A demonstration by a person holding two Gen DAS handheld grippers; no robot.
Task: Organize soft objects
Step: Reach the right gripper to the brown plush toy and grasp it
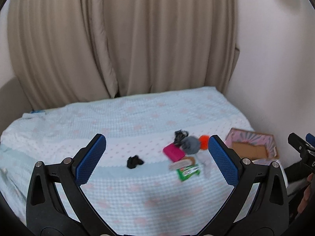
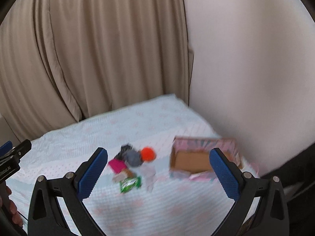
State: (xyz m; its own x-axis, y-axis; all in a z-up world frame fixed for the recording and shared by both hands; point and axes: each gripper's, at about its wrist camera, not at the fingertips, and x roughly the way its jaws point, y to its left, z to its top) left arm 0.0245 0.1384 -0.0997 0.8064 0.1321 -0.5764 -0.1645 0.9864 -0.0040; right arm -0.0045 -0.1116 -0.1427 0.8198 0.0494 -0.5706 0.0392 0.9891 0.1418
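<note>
The left hand-held gripper (image 1: pixel 157 155) is spread wide with nothing between its blue pads. The right hand-held gripper (image 2: pixel 158 169) is spread wide too and holds nothing. Both hang above a bed with a bumpy pale blue and white cover with pink spots (image 1: pixel 118 122).

Just past the left hand-held gripper's left pad lies a small crumpled black cloth scrap (image 1: pixel 134 162), all alone. Closer to its right pad sits a little pile of soft things. Nearest is a shiny green packet (image 1: pixel 188 172), with a pale crumpled cloth (image 1: pixel 205 162) beside it. Behind them lies a flat bright pink pad (image 1: pixel 173 152). Next comes a fuzzy grey ball (image 1: pixel 190 144), touching a fluffy orange pom-pom (image 1: pixel 204 141) on its right. A tangled black thing (image 1: pixel 179 135) sits at the far end of the pile.

From the right hand-held gripper, the same pile lies between the pads, nearer the left one. An open cardboard box with a pink patterned outside (image 2: pixel 189 162) sits on the bed by the right pad, a bit apart from the pile. It looks empty.

Far back hang long beige curtains (image 1: pixel 118 39), next to a plain pale wall (image 1: pixel 275 59).
</note>
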